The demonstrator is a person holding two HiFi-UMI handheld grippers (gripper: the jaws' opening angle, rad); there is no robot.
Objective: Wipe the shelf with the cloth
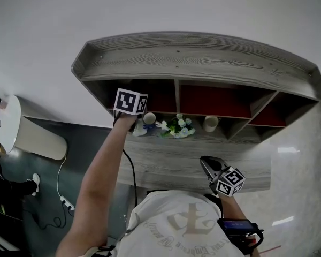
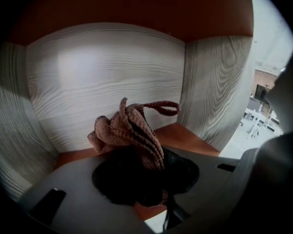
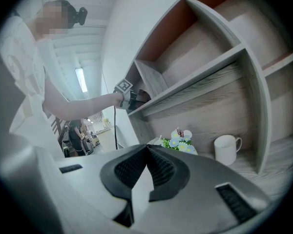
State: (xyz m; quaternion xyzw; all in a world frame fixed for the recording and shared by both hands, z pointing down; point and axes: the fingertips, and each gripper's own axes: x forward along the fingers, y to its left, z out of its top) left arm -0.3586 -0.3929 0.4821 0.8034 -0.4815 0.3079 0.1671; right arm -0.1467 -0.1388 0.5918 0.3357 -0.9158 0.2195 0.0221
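The grey wood shelf (image 1: pixel 203 58) has red-backed compartments. My left gripper (image 1: pixel 131 101) reaches into the upper left compartment, its fingertips hidden inside. In the left gripper view the left gripper (image 2: pixel 146 172) is shut on a bunched pink-brown knitted cloth (image 2: pixel 129 130). The cloth stands up just above the compartment's orange floor (image 2: pixel 185 135), in front of the grey back wall (image 2: pixel 102 72). My right gripper (image 1: pixel 206 164) hangs lower, before the wide lower ledge (image 1: pixel 171 159). Seen in its own view, the right gripper (image 3: pixel 147 149) is shut with nothing in it.
On the lower ledge stand a white mug (image 1: pixel 149 118), a small bunch of flowers (image 1: pixel 177 126) and a second mug (image 1: pixel 211 123). The compartment's side wall (image 2: pixel 215 87) stands close on the cloth's right. A white round stool (image 1: pixel 5 123) and floor cables (image 1: pixel 61 199) lie left.
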